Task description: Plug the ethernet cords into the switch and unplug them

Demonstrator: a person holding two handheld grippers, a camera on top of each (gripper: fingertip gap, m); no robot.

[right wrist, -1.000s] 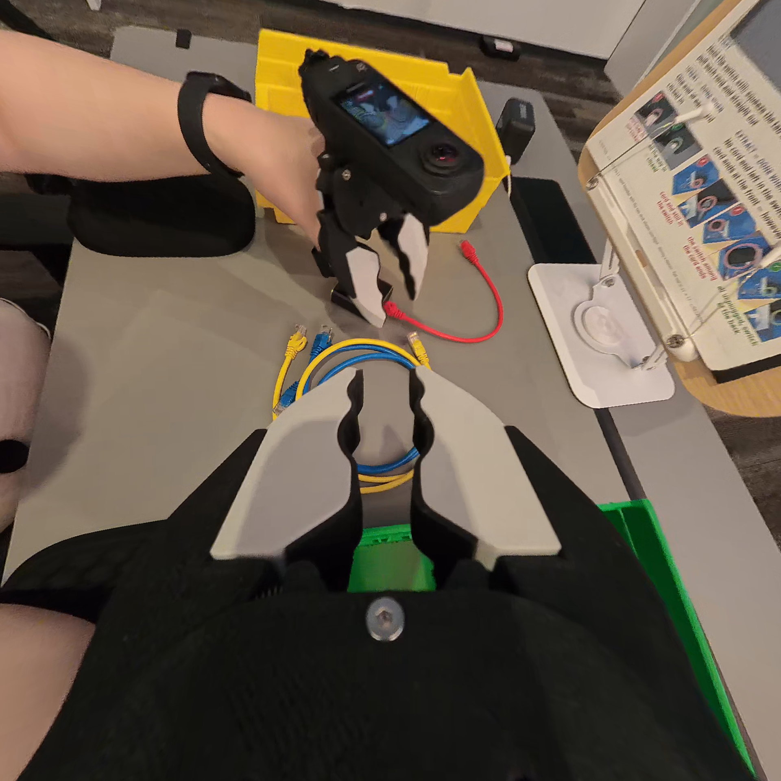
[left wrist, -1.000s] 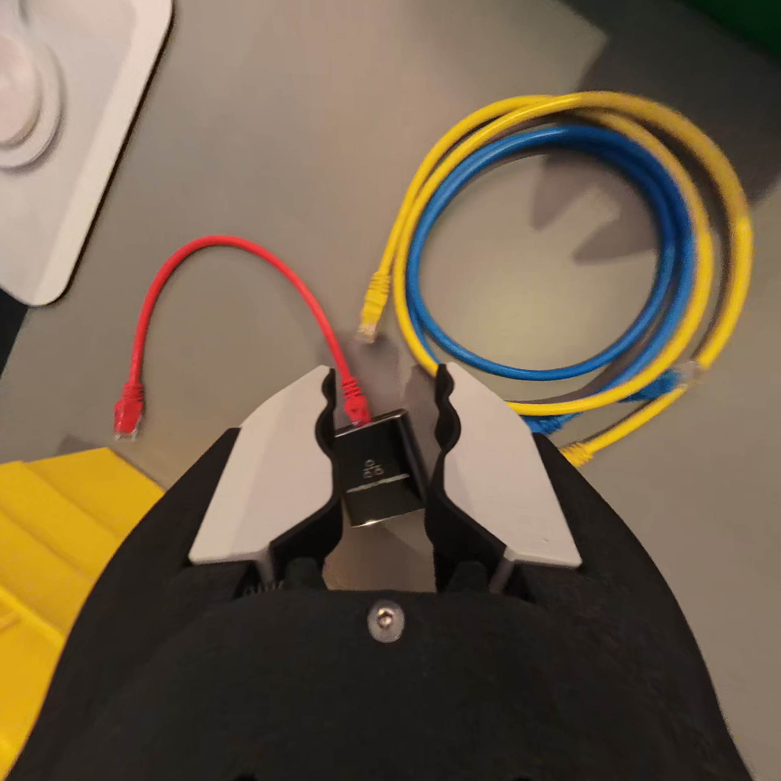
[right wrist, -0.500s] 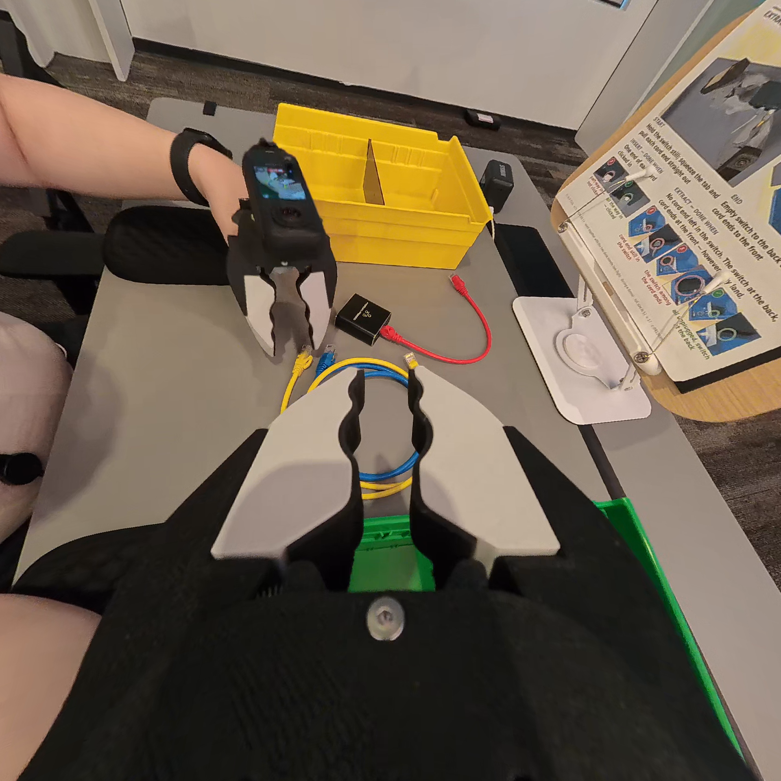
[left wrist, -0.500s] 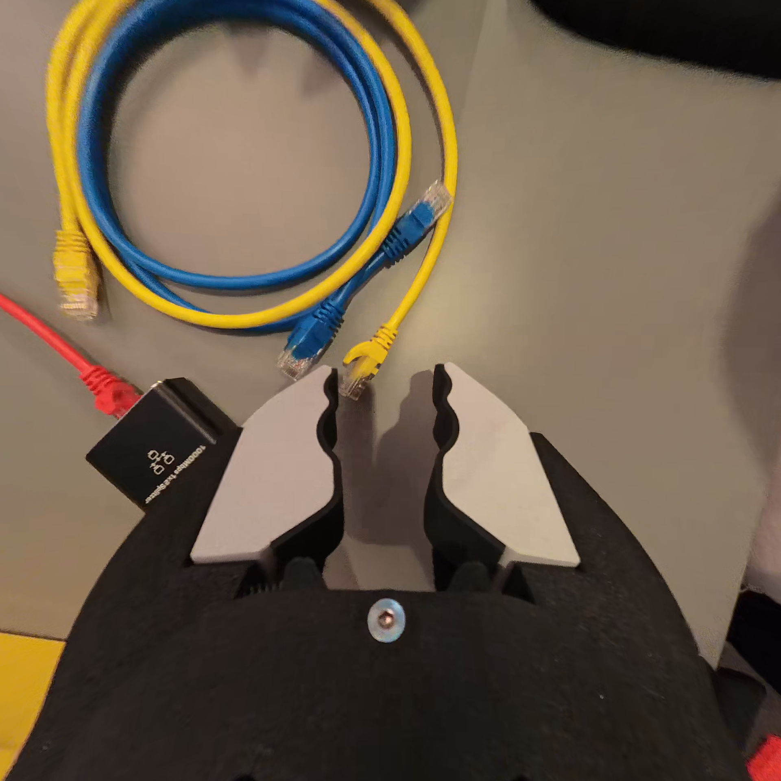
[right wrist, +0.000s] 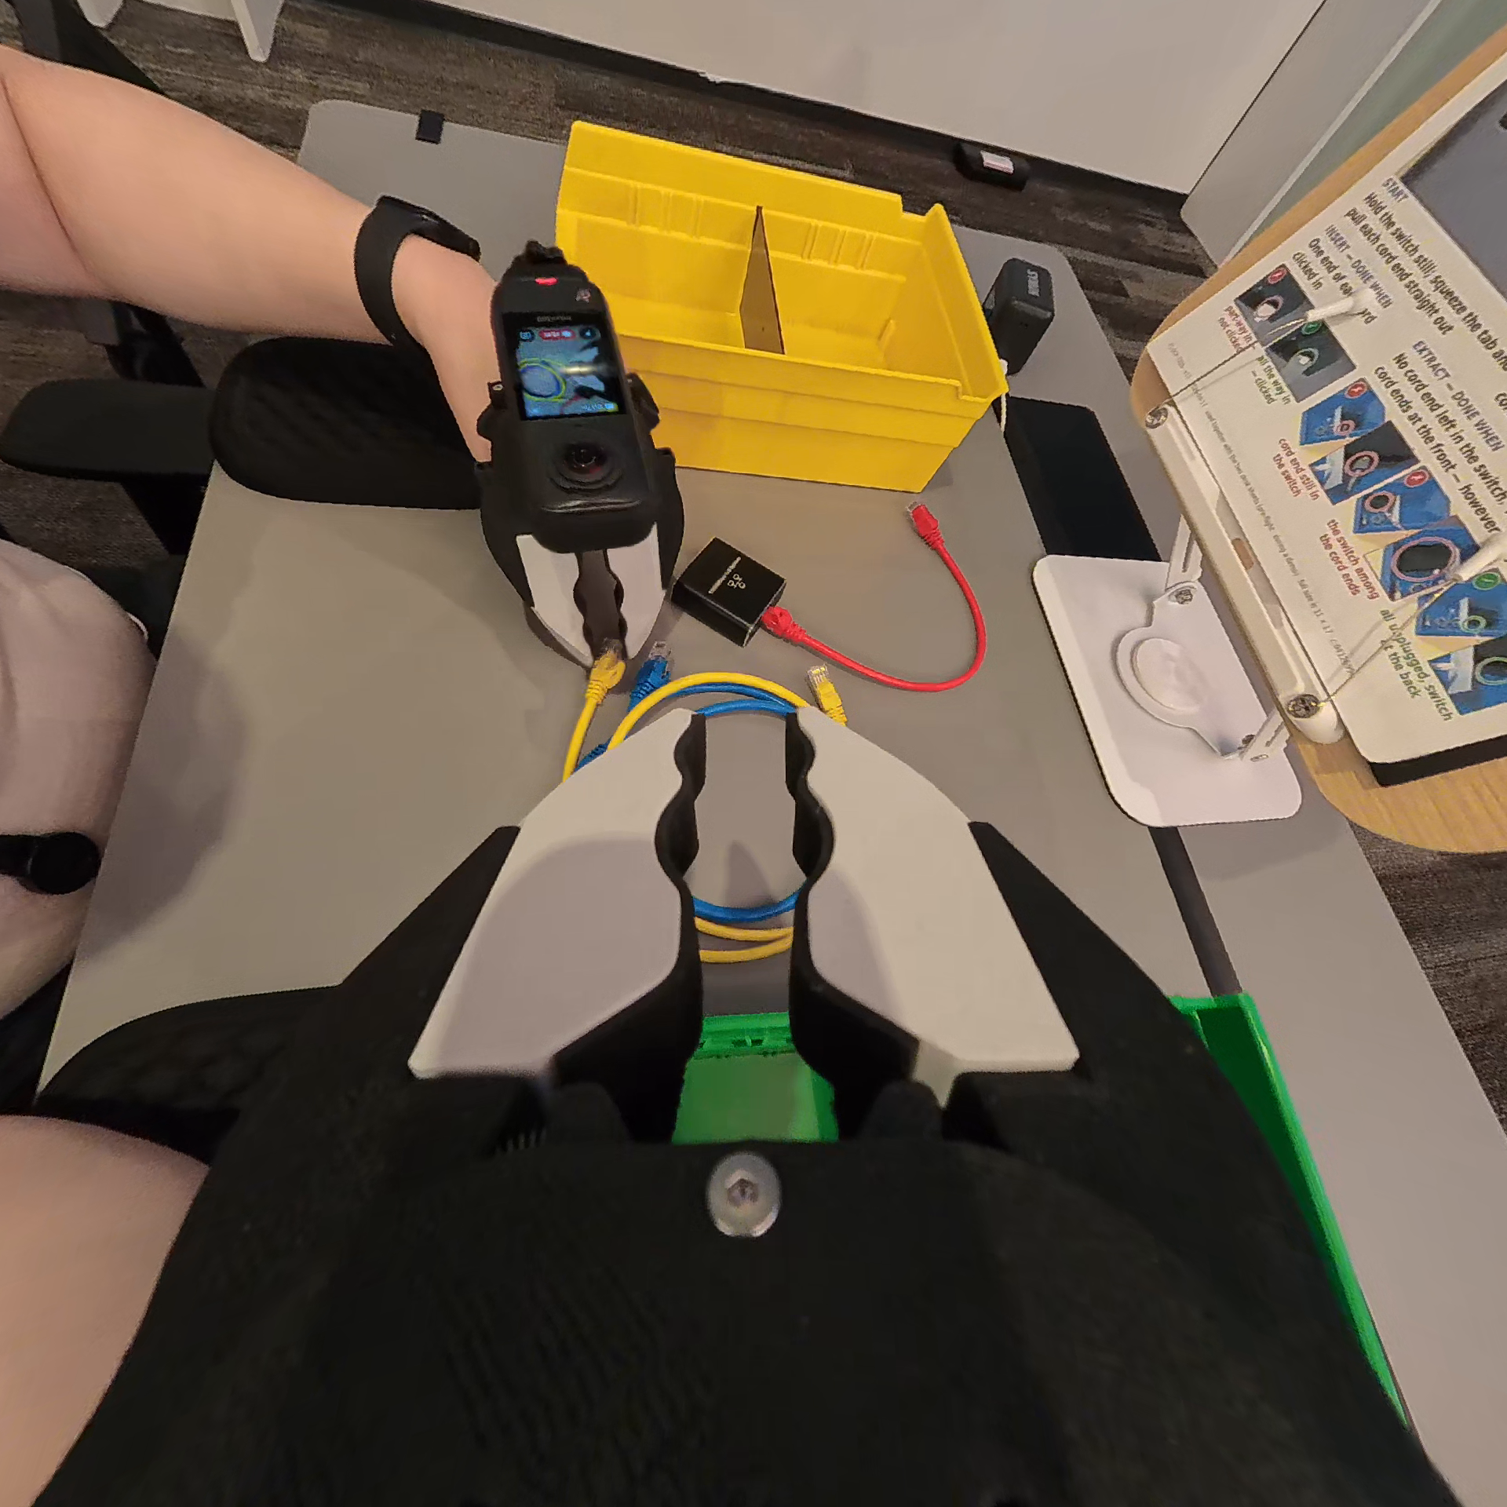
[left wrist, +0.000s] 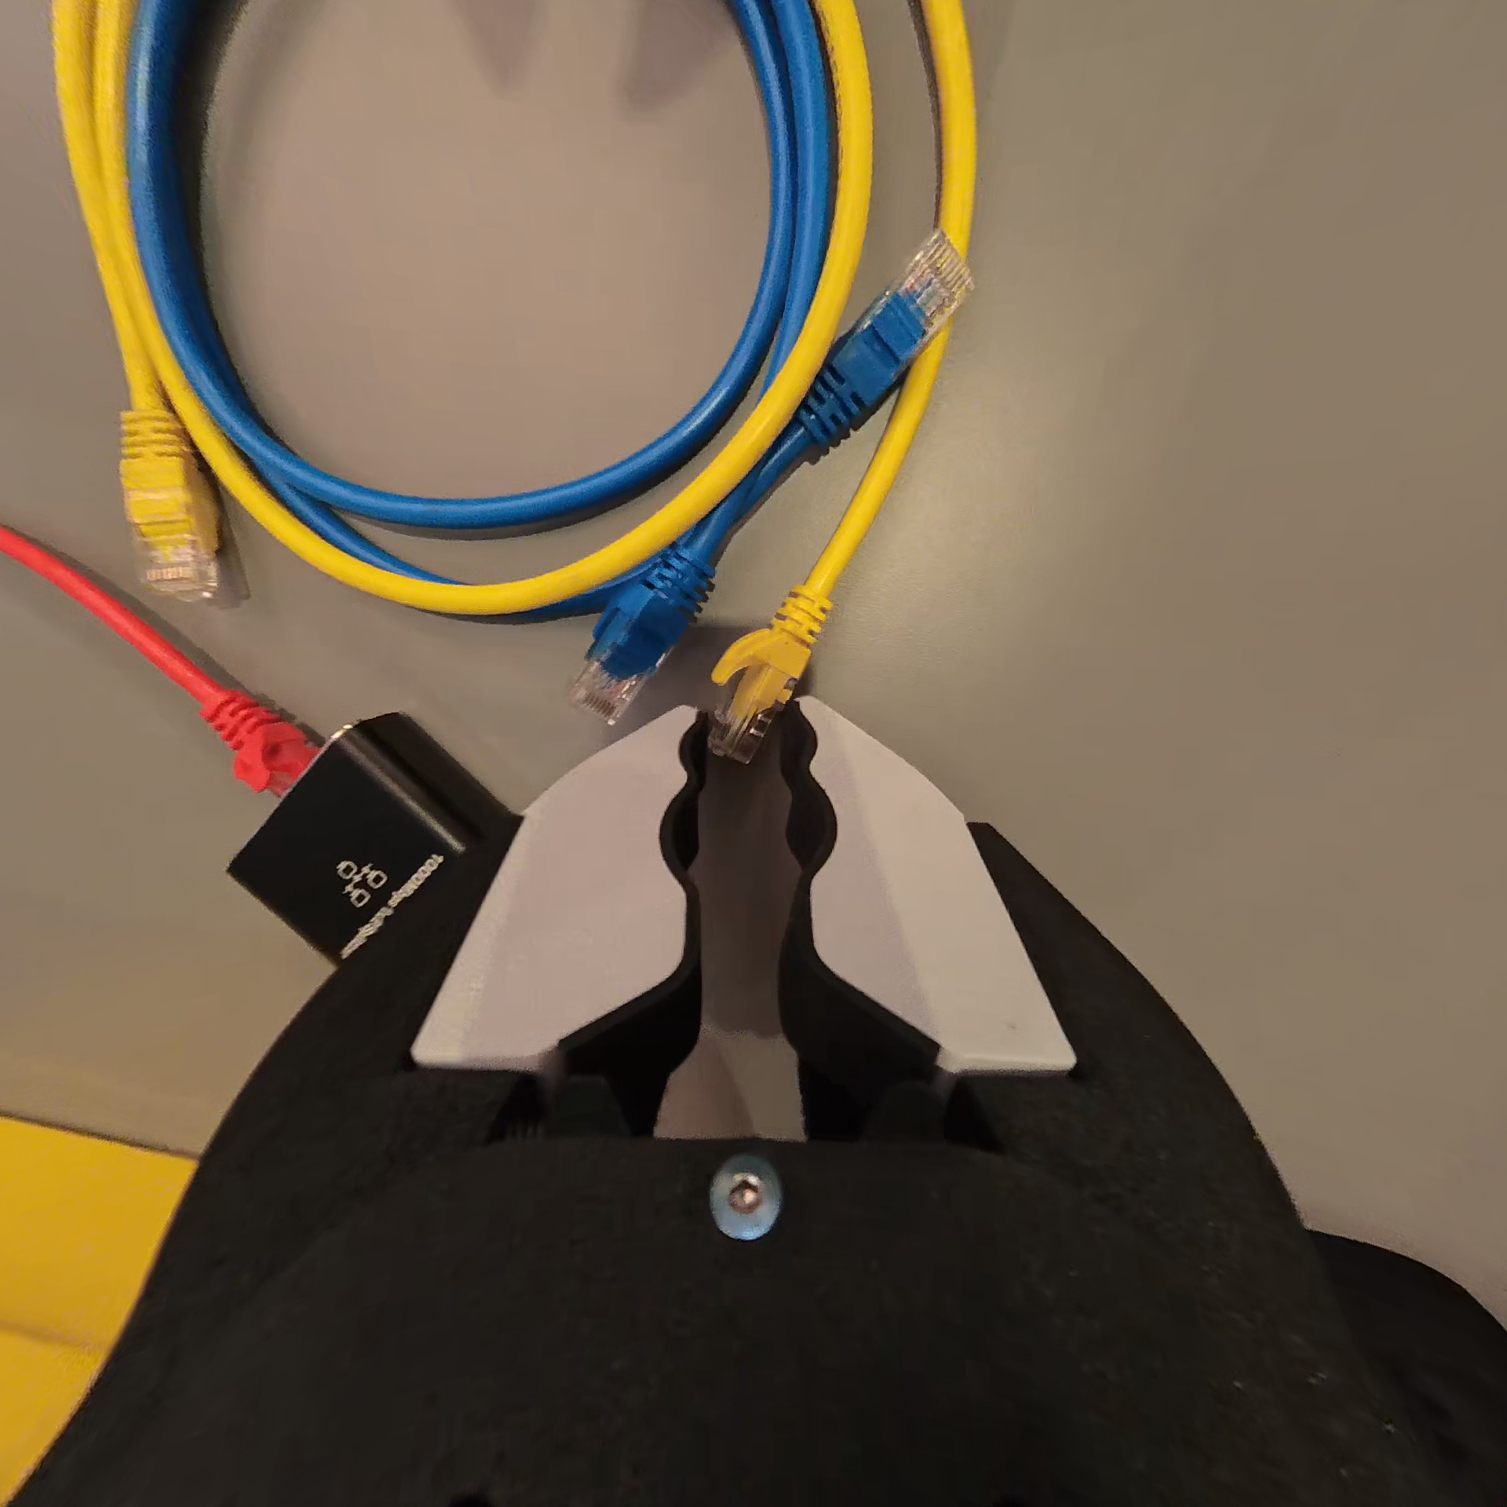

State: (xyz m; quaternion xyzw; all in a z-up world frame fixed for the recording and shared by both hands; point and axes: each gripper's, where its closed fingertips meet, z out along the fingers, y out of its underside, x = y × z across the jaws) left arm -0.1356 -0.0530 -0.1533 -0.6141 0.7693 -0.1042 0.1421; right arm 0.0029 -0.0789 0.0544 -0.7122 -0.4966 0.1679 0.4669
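Between the left claw's [left wrist: 746,734] narrowed tips sits the yellow cord's plug [left wrist: 754,693], seemingly pinched; squeeze squarely behind its clear tip, then carry it left to the black switch [left wrist: 359,848], red cord [left wrist: 245,726] already plugged. Beyond lies grey tabletop [left wrist: 1223,489]; the right claw [right wrist: 744,734] hangs part-open, holding nothing, farther back.

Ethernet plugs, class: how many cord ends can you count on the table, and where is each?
6. Yellow plug at the left gripper's fingers; second yellow far left; two blue; red in the switch; red free end near the yellow bin.
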